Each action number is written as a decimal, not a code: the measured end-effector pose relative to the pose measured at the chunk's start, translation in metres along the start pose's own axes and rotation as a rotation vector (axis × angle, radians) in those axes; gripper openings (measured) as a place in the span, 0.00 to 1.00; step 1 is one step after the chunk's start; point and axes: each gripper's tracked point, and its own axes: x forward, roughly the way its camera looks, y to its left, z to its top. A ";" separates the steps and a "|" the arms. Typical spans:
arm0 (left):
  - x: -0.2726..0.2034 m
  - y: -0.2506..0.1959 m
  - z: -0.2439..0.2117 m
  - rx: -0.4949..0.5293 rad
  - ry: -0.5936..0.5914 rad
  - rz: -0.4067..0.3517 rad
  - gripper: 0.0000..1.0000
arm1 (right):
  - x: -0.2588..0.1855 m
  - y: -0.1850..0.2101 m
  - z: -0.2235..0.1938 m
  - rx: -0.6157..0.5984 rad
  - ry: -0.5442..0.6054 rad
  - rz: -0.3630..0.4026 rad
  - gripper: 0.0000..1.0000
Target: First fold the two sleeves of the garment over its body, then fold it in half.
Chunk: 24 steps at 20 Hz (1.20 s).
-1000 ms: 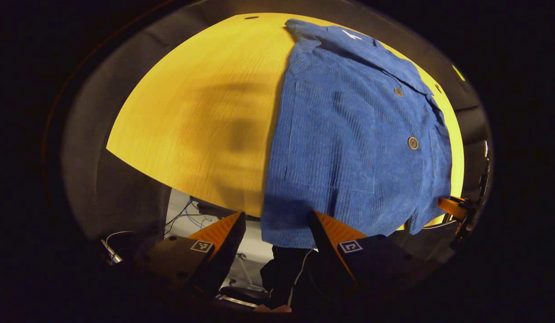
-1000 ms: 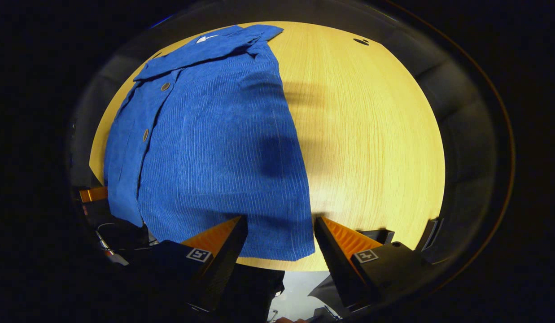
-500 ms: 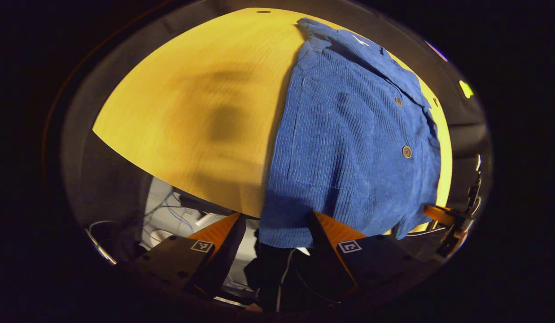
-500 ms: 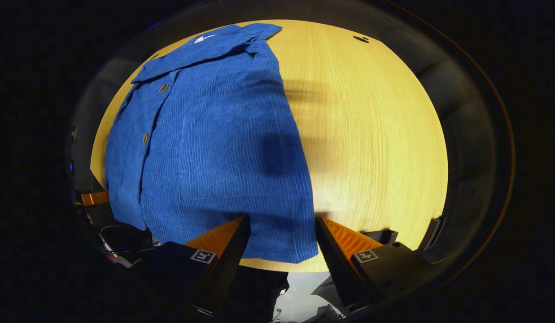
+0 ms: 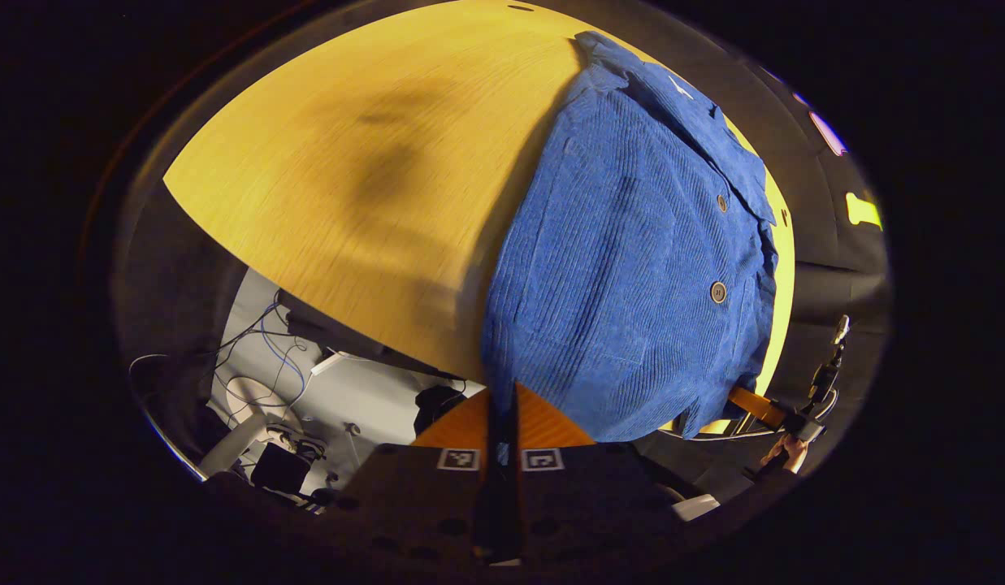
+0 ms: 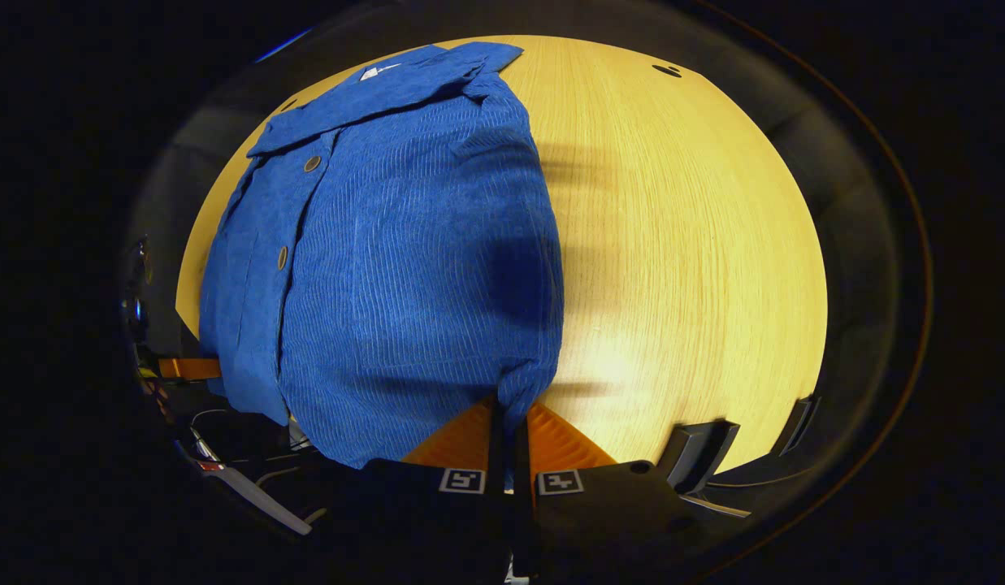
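The left tool has its two fingers pressed together on the near hem corner of the blue corduroy shirt. The right tool pinches the other near hem corner in the same way. The shirt lies flat on the round yellow wooden counter, sleeves already folded in, collar at the far side, hem at the near edge.

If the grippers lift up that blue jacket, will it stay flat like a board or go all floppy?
Probably floppy. The blue jacket already bunches where the right gripper pinches its hem, and its edge droops over the table. It likely won't slip: the ribbed cloth looks grippy, and the left gripper is pinching the hem too.
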 end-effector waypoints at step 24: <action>-0.216 -0.127 0.191 0.303 -0.469 -0.089 0.00 | -0.197 0.087 0.260 -0.083 -0.566 0.232 0.08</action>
